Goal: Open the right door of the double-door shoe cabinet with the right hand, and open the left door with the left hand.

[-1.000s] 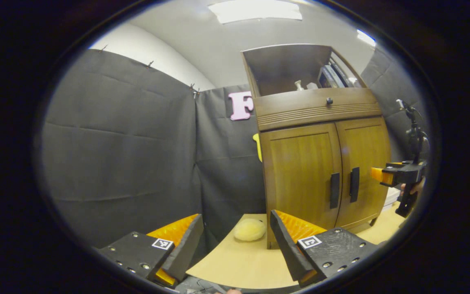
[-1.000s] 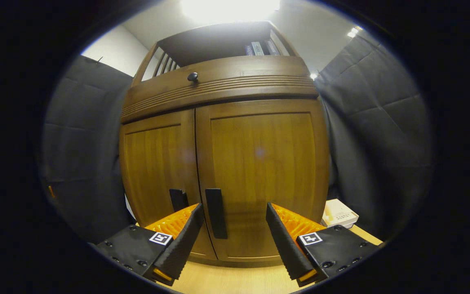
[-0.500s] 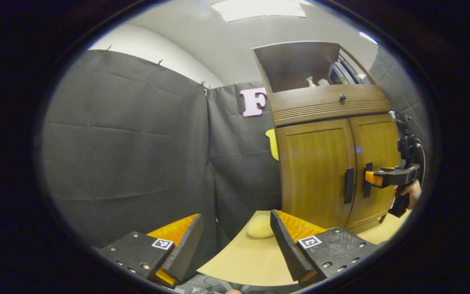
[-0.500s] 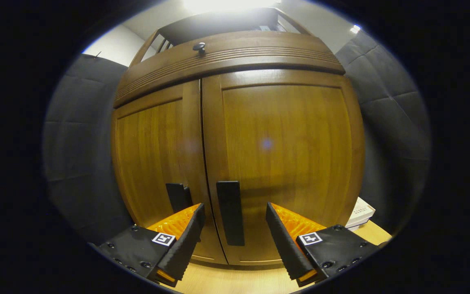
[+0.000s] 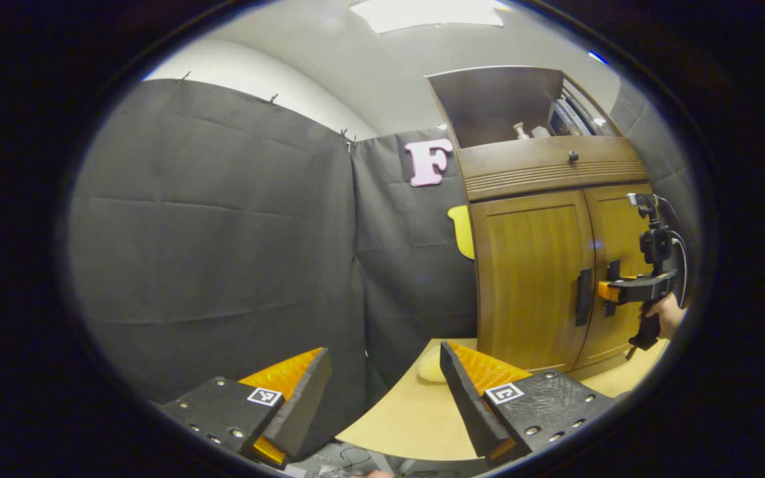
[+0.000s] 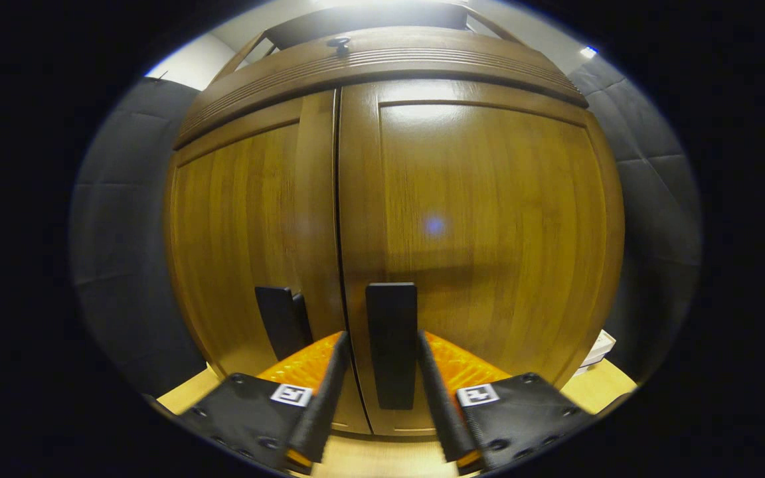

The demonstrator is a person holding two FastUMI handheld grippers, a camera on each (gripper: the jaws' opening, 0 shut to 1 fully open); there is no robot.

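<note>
Wood, varnished and stiff, makes up the cabinet [image 6: 462,219], which stands on a pale table [image 5: 409,418] against the booth wall. Both doors are shut. Each carries a dark upright bar handle just beside the centre seam: the right handle [image 6: 391,342] on the right door [image 6: 489,252], the left handle [image 6: 281,320] on the left door [image 6: 243,239].

The bars look rigid and smooth, so I judge they will neither flex nor crush. A hold at mid-height, square across the bar, should keep it from slipping. The doors should swing on their outer hinges with little weight to them, and a steady outward arc will likely do better than a jerk that could rock the cabinet.

The right gripper [image 6: 382,392] has its fingers close on either side of the right handle, narrowed around it, but I cannot tell whether both press on it. In the left gripper view a hand [image 5: 669,315] holds it at that door.

The left gripper [image 5: 386,392] hangs released, jaws wide, well short of the cabinet and left of it, over the table edge. A pale soft lump [image 5: 430,364] lies at the cabinet's left foot.
</note>
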